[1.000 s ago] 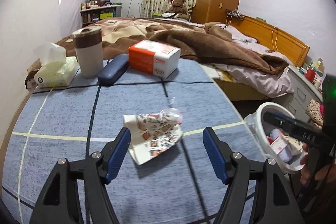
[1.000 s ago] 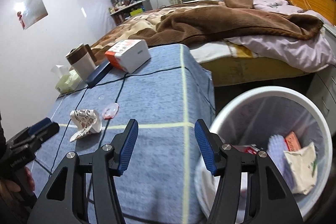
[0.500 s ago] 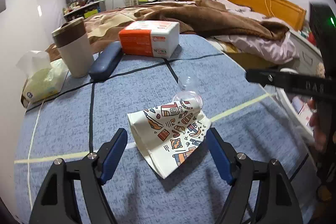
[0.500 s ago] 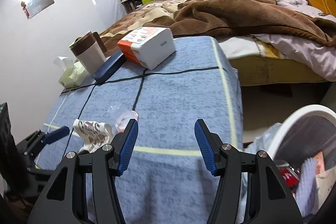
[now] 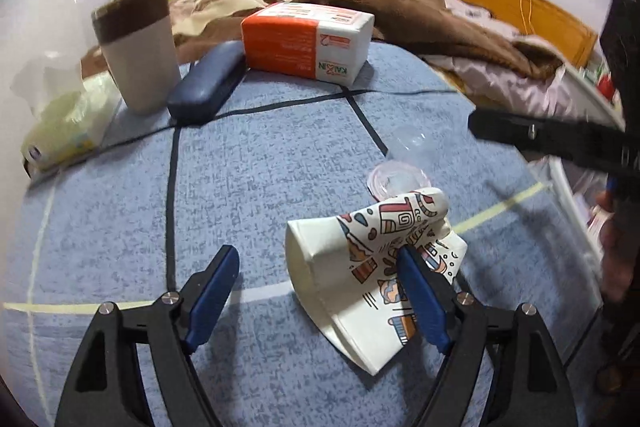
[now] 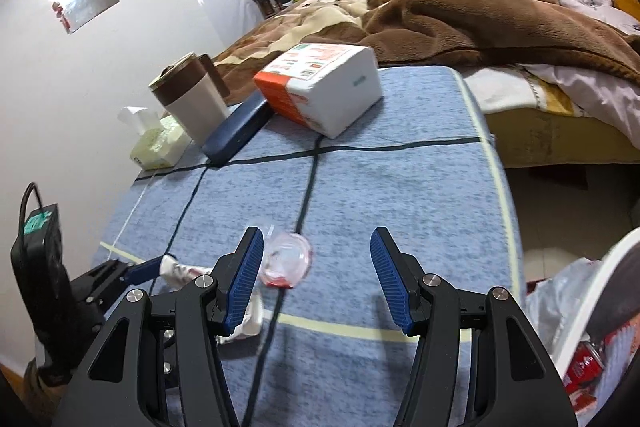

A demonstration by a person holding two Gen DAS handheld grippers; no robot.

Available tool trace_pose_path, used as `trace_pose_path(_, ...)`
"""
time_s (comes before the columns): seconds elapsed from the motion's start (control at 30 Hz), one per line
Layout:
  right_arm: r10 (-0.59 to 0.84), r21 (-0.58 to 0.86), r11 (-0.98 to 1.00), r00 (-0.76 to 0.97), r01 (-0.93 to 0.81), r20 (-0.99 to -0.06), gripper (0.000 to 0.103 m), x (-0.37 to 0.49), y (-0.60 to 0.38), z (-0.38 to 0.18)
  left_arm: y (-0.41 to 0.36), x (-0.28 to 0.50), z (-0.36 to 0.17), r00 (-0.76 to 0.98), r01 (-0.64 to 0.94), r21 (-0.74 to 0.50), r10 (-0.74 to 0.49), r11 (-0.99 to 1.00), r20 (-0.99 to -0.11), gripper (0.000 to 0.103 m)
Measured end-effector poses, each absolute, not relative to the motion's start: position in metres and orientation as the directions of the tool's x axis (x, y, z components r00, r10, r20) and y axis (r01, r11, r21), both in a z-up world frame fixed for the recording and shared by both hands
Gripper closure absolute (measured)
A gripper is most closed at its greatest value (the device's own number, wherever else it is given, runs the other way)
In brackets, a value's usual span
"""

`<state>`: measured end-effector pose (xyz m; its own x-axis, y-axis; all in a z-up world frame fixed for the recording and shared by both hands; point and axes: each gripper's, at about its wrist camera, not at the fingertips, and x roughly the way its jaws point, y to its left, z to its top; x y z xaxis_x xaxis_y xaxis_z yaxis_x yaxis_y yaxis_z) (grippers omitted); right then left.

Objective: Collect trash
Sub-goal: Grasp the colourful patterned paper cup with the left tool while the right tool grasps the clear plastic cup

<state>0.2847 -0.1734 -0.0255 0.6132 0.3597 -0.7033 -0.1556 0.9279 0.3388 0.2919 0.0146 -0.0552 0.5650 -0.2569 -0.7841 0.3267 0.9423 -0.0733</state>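
Note:
A crushed paper cup (image 5: 352, 263) with a colourful print lies on the blue tablecloth (image 5: 260, 187). My left gripper (image 5: 318, 291) hangs low over it, jaws opening. The cup lies partly between the fingers, and the right pad overlaps it without squeezing it. Just beyond lies a clear plastic cup (image 5: 400, 179) on its side. My right gripper (image 6: 316, 279) is open around that clear plastic cup (image 6: 286, 259), which sits near the left pad, untouched. From the right wrist, the left gripper (image 6: 144, 269) and part of the paper cup (image 6: 180, 269) show at lower left.
At the table's far end stand a brown-topped mug (image 5: 136, 55), a navy case (image 5: 208, 87), an orange-white tissue pack (image 5: 308, 39) and a soft tissue pack (image 5: 60, 123). A white bin (image 6: 576, 303) holding trash sits off the table's right edge. A bed lies behind.
Both grippers moved forward and down toward the table. The left jaws widened around the paper cup. The right gripper swung from over the bin to the clear cup.

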Motion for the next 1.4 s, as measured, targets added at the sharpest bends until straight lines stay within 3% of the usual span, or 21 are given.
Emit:
trace_pose_path(0.3,0.406,0.362,0.911,0.577,-0.195,-0.709,0.045,0.299,-0.154,-0.029,0.021,0.300,-0.062,0.532,0.334,-0.196,-0.356,0.922,-0.768,0.020)
trace_pose_path(0.7,0.433,0.365,0.901,0.493,-0.234,-0.754,0.046,0.314,-0.132,-0.042,0.017,0.289,-0.062,0.530,0.366,-0.191,-0.373,0.911,-0.762,0.024)
trace_pose_path(0.83,0.397,0.324,0.918,0.495,-0.230,-0.773,0.070,0.313,-0.128,-0.045,0.017,0.288,-0.062,0.526,0.370,-0.198,-0.380,0.908,-0.761,0.026)
trace_pose_path(0.9,0.394,0.327,0.919,0.495,-0.220,-0.774,0.072,0.313,-0.130,-0.046,0.017,0.289,-0.062,0.523,0.370,-0.205,-0.385,0.906,-0.760,0.027)
trace_pose_path(1.4,0.338,0.293,0.940,0.565,-0.173,-0.752,0.073,0.288,-0.160,-0.039,0.004,0.270,-0.060,0.502,0.394,-0.215,-0.405,0.894,-0.764,0.059)
